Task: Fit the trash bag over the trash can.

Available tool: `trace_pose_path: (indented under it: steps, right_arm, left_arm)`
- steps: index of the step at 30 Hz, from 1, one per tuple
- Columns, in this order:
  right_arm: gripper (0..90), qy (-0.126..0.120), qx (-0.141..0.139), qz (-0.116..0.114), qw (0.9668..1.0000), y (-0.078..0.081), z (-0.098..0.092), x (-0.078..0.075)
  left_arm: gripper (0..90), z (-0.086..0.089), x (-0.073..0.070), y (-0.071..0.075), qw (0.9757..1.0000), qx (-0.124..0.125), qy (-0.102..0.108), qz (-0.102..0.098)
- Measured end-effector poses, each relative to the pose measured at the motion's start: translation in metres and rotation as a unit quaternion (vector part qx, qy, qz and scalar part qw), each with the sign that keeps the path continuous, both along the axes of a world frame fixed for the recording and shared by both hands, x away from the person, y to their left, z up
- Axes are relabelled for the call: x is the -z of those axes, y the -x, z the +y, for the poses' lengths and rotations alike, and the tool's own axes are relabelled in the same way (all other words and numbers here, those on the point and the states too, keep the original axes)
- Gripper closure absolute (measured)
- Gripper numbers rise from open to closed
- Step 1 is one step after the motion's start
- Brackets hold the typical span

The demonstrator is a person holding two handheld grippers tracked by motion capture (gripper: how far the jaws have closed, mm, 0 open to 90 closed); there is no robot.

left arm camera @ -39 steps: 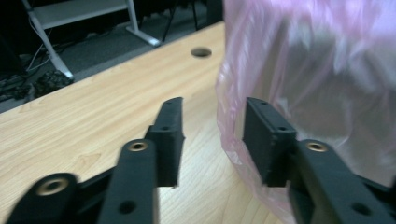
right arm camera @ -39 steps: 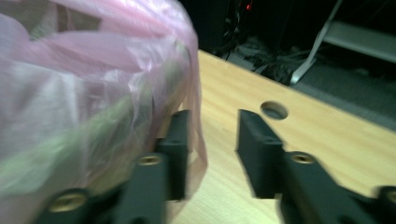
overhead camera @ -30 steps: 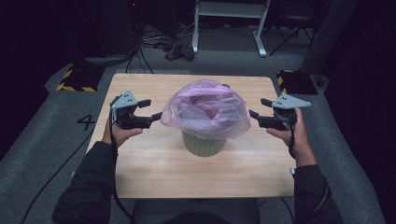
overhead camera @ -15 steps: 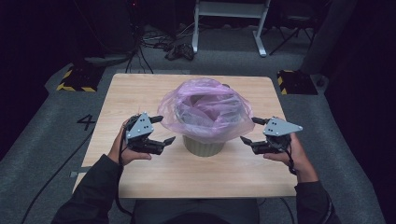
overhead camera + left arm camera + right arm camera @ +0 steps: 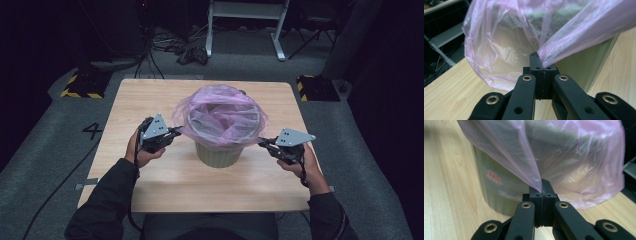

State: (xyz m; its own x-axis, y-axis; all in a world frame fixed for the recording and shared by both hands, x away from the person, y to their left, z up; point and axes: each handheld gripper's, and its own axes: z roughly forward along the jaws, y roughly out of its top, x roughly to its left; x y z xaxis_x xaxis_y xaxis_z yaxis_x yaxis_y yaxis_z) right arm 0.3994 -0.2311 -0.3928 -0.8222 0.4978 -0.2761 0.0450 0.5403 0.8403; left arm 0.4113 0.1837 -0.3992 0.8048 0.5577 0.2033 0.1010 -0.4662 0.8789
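Each claw, left and right, pinches the pink bag lining the seemingly empty bin.

Numeral "4" marked on the grey floor, left of the table. Red logo and white lettering on the green bin, too blurred to read.

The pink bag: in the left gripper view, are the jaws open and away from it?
No, the left gripper has its jaws shut on a fold of the pink bag, which stretches tight from their tips.
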Motion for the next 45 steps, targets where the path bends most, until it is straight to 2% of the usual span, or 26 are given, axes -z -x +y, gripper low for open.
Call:
trace_pose_path:
  steps: [1, 6, 9, 12, 13, 15, 17, 18, 20, 22, 25, 26, 27, 31, 34, 35, 36, 38, 39, 42, 45]
  right_arm:
    - [90.0, 0.0, -0.003, 0.006, 1.0, -0.001, 0.0, 0.004]
    - [90.0, 0.008, 0.0, 0.03, 0.9995, -0.008, 0.002, 0.019]
    - [90.0, 0.003, 0.008, 0.047, 0.9989, -0.017, 0.001, 0.03]
    - [89.5, 0.009, 0.018, 0.056, 0.9982, -0.023, 0.0, 0.038]
    - [89.2, 0.008, 0.023, 0.06, 0.9979, -0.026, 0.0, 0.04]
    - [86.6, 0.001, 0.028, 0.063, 0.9976, -0.03, -0.001, 0.043]
    - [81.9, -0.002, 0.039, 0.058, 0.9976, -0.03, -0.002, 0.042]
    - [78.0, -0.008, 0.041, 0.057, 0.9975, -0.03, -0.003, 0.041]
    - [61.0, -0.012, 0.045, 0.055, 0.9974, -0.028, -0.005, 0.039]
    - [52.1, -0.016, 0.044, 0.056, 0.9973, -0.024, -0.009, 0.037]
    - [39.2, -0.027, 0.042, 0.055, 0.9972, -0.015, -0.016, 0.032]
    - [36.7, -0.032, 0.04, 0.054, 0.9972, -0.012, -0.018, 0.031]
    - [33.5, -0.038, 0.038, 0.053, 0.9971, -0.008, -0.022, 0.028]
    - [31.8, -0.047, 0.041, 0.047, 0.9969, 0.0, -0.031, 0.017]
    - [31.4, -0.046, 0.06, 0.028, 0.9968, 0.005, -0.034, 0.004]
    - [31.5, -0.046, 0.062, 0.022, 0.9968, 0.006, -0.034, 0.001]
    - [31.8, -0.044, 0.07, 0.014, 0.9965, 0.008, -0.032, -0.005]
    - [32.5, -0.051, 0.082, 0.011, 0.9953, 0.007, -0.03, -0.012]
    - [32.5, -0.052, 0.083, 0.013, 0.9951, 0.005, -0.028, -0.014]
    - [33.6, -0.032, 0.104, 0.007, 0.994, -0.008, -0.021, -0.02]
    - [33.4, -0.019, 0.108, 0.013, 0.9939, -0.022, -0.017, -0.023]
  left_arm:
    - [90.0, 0.0, 0.003, 0.0, 1.0, 0.004, -0.005, 0.003]
    - [89.9, -0.006, 0.018, -0.001, 0.9993, -0.007, -0.036, 0.011]
    - [89.9, -0.009, 0.024, -0.003, 0.9985, -0.008, -0.051, 0.018]
    - [89.8, -0.01, 0.027, -0.007, 0.9982, -0.014, -0.054, 0.021]
    - [89.3, -0.009, 0.028, -0.008, 0.9982, -0.021, -0.05, 0.024]
    - [78.4, -0.005, 0.027, -0.008, 0.9982, -0.024, -0.042, 0.036]
    - [60.5, 0.001, 0.025, -0.004, 0.9982, -0.031, -0.033, 0.04]
    - [52.9, 0.004, 0.024, -0.003, 0.9984, -0.03, -0.024, 0.042]
    - [41.6, 0.014, 0.021, 0.002, 0.9983, -0.021, -0.001, 0.054]
    - [30.8, 0.026, 0.016, 0.009, 0.9977, -0.034, 0.023, 0.053]
    - [24.4, 0.039, 0.009, 0.016, 0.997, -0.035, 0.049, 0.049]
    - [22.9, 0.044, 0.006, 0.02, 0.9961, -0.035, 0.064, 0.049]
    - [22.6, 0.047, 0.003, 0.022, 0.9958, -0.031, 0.07, 0.05]
    - [21.0, 0.055, -0.014, 0.029, 0.9944, -0.023, 0.095, 0.038]
    - [23.2, 0.047, -0.033, 0.027, 0.9946, -0.022, 0.1, 0.018]
    - [24.2, 0.042, -0.041, 0.024, 0.9949, -0.022, 0.099, 0.003]
    - [26.6, 0.037, -0.047, 0.02, 0.995, -0.022, 0.097, -0.002]
    - [27.5, 0.03, -0.056, 0.012, 0.9948, -0.011, 0.101, 0.002]
    - [27.6, 0.025, -0.059, 0.006, 0.9957, -0.014, 0.092, 0.001]
    - [30.6, 0.015, -0.066, -0.011, 0.9968, -0.008, 0.079, 0.015]
    - [38.5, 0.008, -0.069, -0.025, 0.9978, -0.017, 0.063, 0.012]
